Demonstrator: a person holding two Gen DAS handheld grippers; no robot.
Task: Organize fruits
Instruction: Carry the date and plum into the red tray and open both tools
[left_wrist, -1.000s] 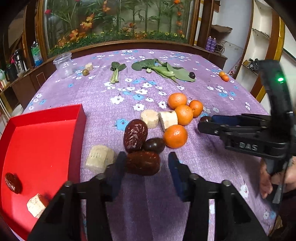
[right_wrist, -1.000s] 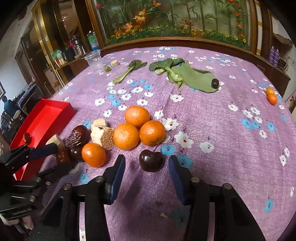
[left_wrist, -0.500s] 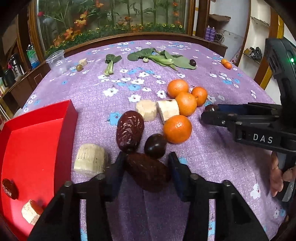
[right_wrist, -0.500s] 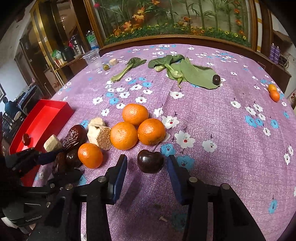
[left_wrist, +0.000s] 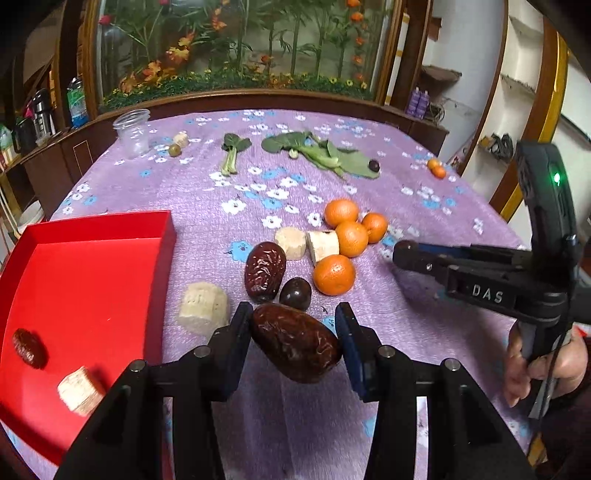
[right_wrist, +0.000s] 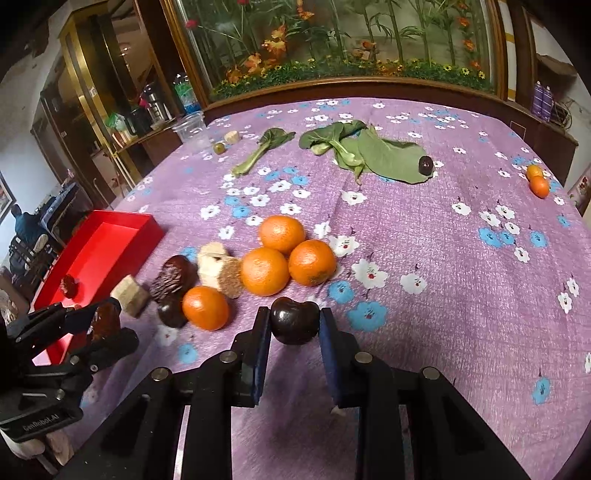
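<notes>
The left claw (left_wrist: 293, 334) grips a large wrinkled brown date (left_wrist: 295, 341) between its two pads, lifted just clear of the purple flowered cloth on the table (left_wrist: 424, 206). The right claw (right_wrist: 293, 325) has just closed its jaws and now pinches a dark cherry (right_wrist: 294, 320), which sits low against the cloth.

Taking the cluster of four oranges (right_wrist: 264, 271) as the landmark: the cherry lies just in front of it, toward the camera in the right wrist view. Two pale cut chunks (left_wrist: 308, 242) touch the cluster's left side, with a second date (left_wrist: 265, 270) and a small dark fruit (left_wrist: 294, 293) beside them and another pale chunk (left_wrist: 203, 308) further left. Left of all these stands a red tray (left_wrist: 96, 236), well apart from the oranges, holding one date (left_wrist: 29, 348) and one pale chunk (left_wrist: 79, 390). Beyond the oranges, at the far side of the table, lie green leaves (right_wrist: 384, 153) with another dark fruit on them, a clear plastic cup (left_wrist: 133, 131) off to the left, and two small oranges (right_wrist: 536, 180) far right.
</notes>
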